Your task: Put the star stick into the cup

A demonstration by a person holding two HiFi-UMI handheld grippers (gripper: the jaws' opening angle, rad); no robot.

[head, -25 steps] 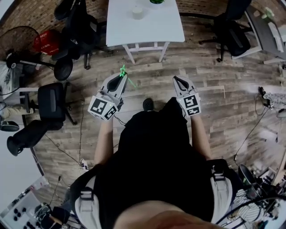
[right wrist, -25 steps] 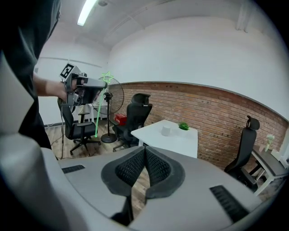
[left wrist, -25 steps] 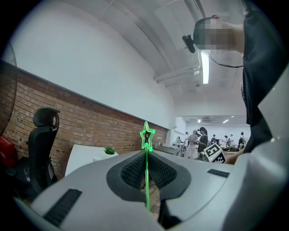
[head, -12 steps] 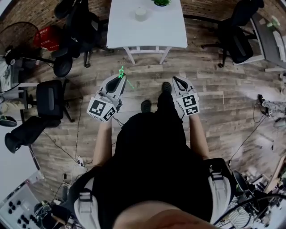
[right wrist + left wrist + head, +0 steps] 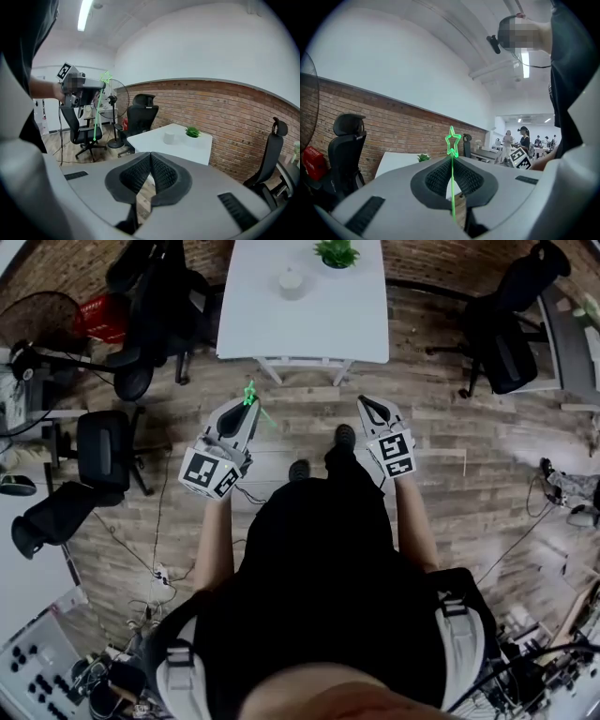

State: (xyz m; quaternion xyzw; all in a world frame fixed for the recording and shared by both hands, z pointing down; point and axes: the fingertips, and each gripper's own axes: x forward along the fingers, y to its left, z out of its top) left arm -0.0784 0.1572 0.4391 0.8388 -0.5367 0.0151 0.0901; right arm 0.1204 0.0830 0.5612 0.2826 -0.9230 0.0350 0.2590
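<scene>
A thin green stick with a star at its tip stands upright between the jaws of my left gripper, which is shut on it. In the head view the star stick pokes out ahead of the left gripper, over the wooden floor in front of the white table. A small white cup stands on that table, also seen as the cup in the right gripper view. My right gripper is shut and holds nothing, its jaws pressed together.
A green potted plant sits on the table beside the cup. Black office chairs stand to the left and at the right. A fan and a red object are at the far left. Cables lie on the floor.
The person has stepped forward toward the white table; both grippers have come nearer to it, the left still holding the star stick.
</scene>
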